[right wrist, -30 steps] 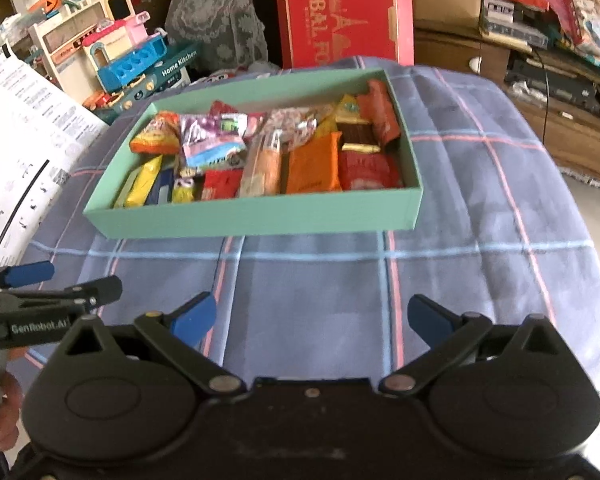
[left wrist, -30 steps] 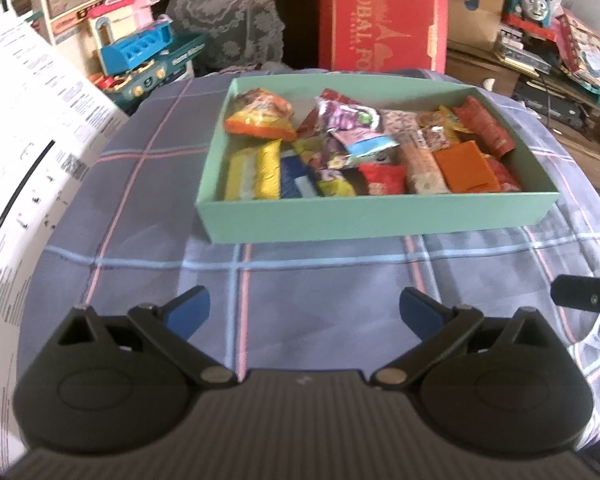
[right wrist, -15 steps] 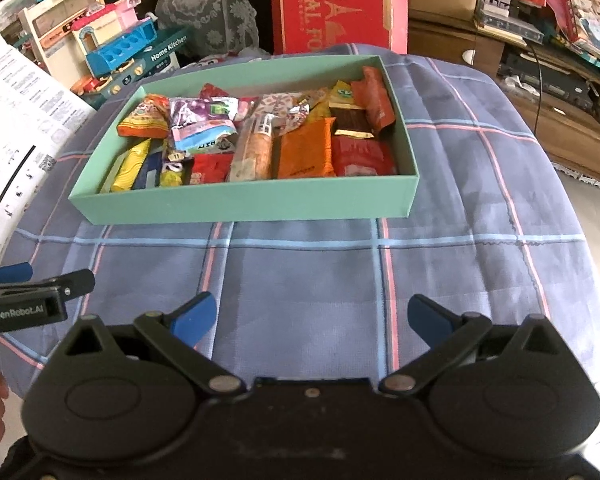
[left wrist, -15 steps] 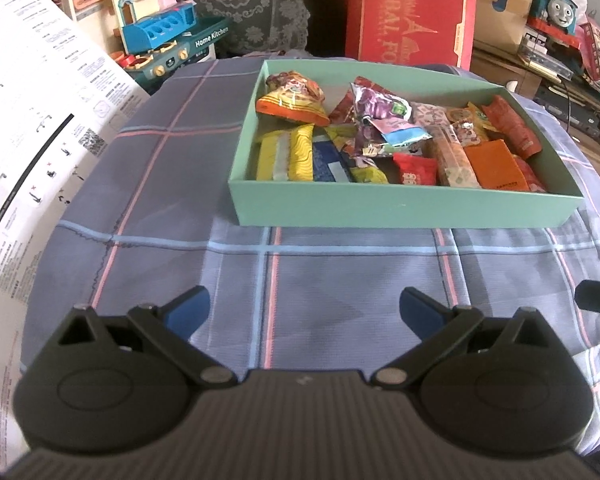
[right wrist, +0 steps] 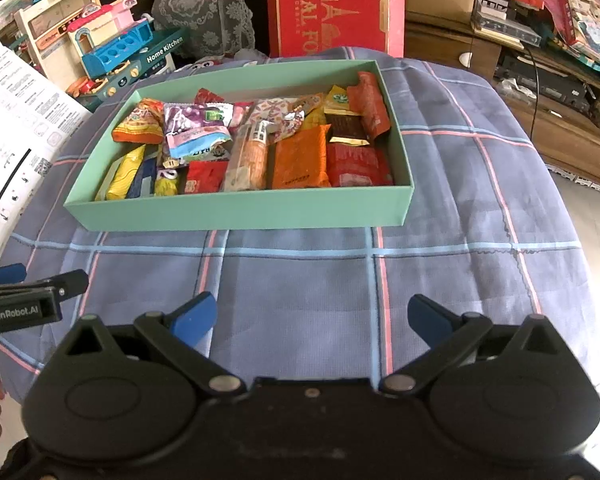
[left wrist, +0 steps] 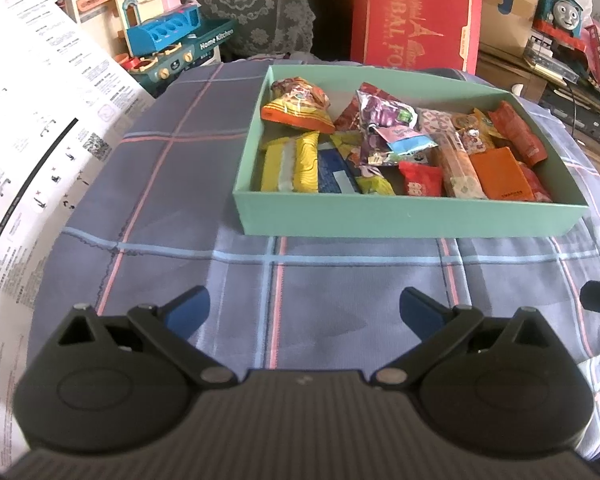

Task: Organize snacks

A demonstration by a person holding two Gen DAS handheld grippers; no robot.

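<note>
A green box sits on the checked blue cloth and holds several snack packs, among them an orange pack, a yellow pack and a purple pack. My left gripper is open and empty, above the cloth in front of the box's left part. My right gripper is open and empty, in front of the box's right part. The left gripper also shows at the left edge of the right wrist view.
A large printed white sheet stands along the left. Behind the table are a red carton, a toy kitchen and toy-filled shelves at the right. The cloth drops off at the right.
Both grippers have drawn back and the left has shifted left, so the box sits further right in its view. Both stay open and empty.
</note>
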